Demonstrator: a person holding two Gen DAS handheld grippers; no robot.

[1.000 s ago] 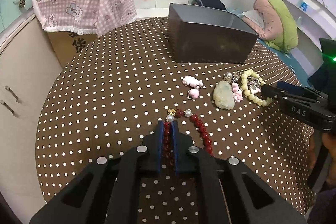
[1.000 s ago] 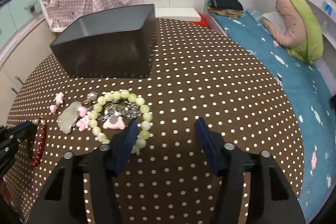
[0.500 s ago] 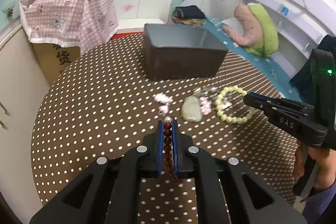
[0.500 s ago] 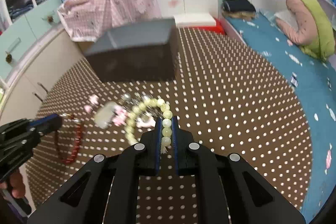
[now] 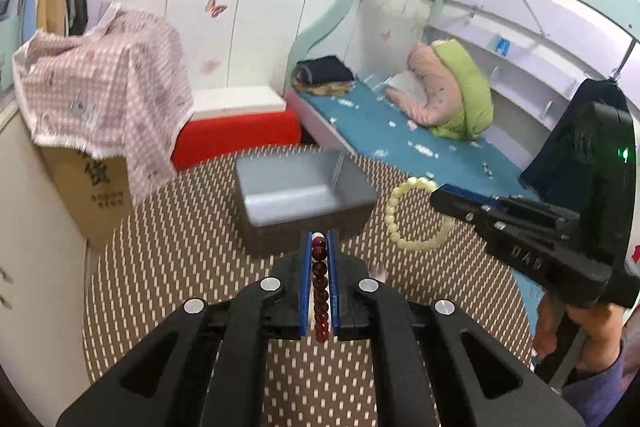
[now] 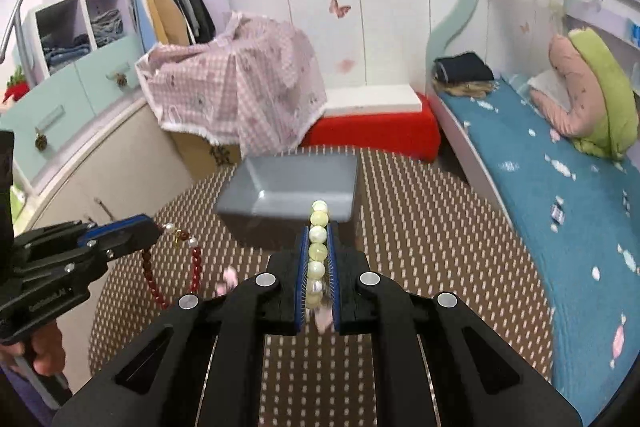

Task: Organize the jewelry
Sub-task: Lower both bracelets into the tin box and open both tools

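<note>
Dark-red bead bracelet (image 5: pixel 319 281) pinched in left tongs (image 5: pixel 319 259), loop dangling below, clear of polka-dot desk (image 5: pixel 168 259). Pale green bead bracelet (image 6: pixel 318 255) clamped in right tongs (image 6: pixel 318 267), loop hanging free beside them. Both lifted above desk, aimed at open grey box (image 6: pixel 296 187) on far side, likely destination for drop. Edge grip on few beads lets rest hang, so release should fall clean. Small pink charm (image 6: pixel 230 275) on desk, blurred.
</note>
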